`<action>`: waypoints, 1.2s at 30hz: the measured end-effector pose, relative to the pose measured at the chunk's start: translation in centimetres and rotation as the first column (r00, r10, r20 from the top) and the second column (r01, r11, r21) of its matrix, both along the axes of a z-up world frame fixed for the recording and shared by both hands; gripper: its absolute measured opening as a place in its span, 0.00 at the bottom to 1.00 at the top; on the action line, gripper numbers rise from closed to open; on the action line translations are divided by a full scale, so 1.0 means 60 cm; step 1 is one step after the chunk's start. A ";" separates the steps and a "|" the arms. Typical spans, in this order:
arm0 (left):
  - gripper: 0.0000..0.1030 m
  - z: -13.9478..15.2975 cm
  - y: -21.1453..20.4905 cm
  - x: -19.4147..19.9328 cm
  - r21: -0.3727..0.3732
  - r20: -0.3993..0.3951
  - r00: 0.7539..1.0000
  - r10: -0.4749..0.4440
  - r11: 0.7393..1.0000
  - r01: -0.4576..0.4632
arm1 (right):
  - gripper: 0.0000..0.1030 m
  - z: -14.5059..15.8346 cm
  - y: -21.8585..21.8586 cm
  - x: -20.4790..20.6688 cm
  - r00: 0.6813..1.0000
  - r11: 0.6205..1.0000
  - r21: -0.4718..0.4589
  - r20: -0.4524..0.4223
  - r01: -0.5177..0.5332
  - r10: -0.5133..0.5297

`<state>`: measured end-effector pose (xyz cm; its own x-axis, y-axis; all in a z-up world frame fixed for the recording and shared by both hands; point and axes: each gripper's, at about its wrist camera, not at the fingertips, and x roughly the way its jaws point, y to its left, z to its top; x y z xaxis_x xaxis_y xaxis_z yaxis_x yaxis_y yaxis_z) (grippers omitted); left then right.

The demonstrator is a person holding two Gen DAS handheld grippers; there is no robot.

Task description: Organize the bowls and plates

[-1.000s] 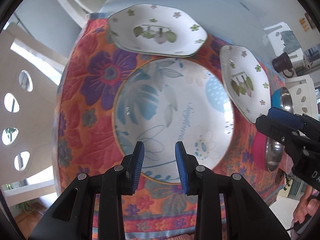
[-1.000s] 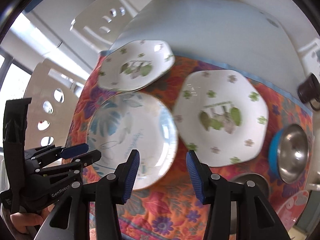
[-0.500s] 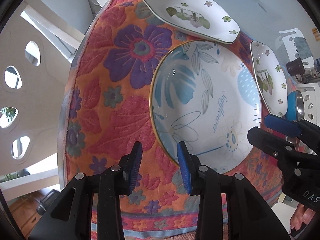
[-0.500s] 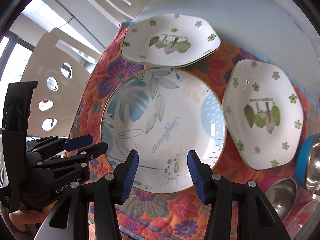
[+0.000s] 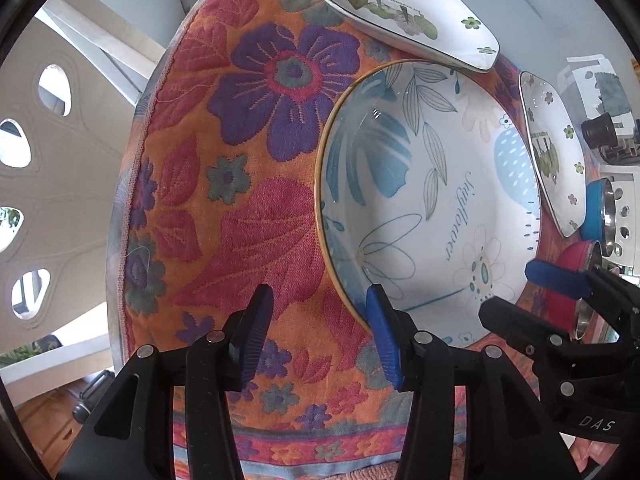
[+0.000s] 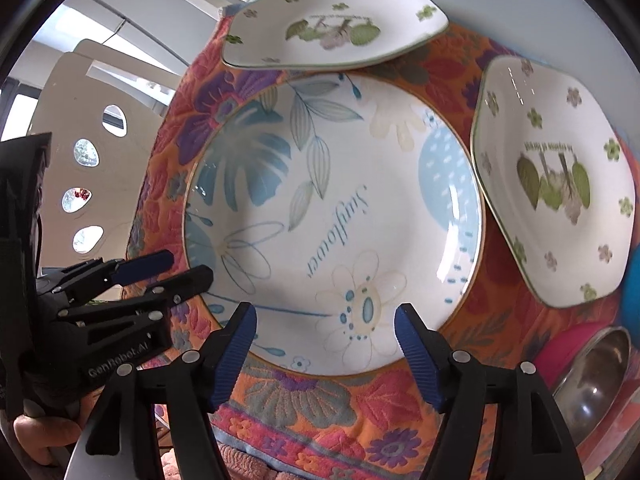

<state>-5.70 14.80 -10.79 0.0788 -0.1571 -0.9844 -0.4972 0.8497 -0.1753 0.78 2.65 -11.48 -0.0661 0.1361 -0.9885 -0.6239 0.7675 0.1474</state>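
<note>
both tongs [image 5: 316, 336] [image 6: 326, 342] lower, opening, empty; floral cloth [image 5: 240, 200], possibly white chairs [image 5: 60, 160] behind.

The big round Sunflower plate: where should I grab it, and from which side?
Take the raised rim of the Sunflower plate at its near edge, from above: it lies flat on the floral cloth, and two hexagonal plates crowd the far edges.
</note>
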 end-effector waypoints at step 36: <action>0.68 -0.045 -0.020 0.131 0.024 -0.012 0.997 -0.078 0.997 0.079 | 0.69 -0.051 -0.079 0.073 0.968 0.970 -0.003 -0.066 0.244 -0.243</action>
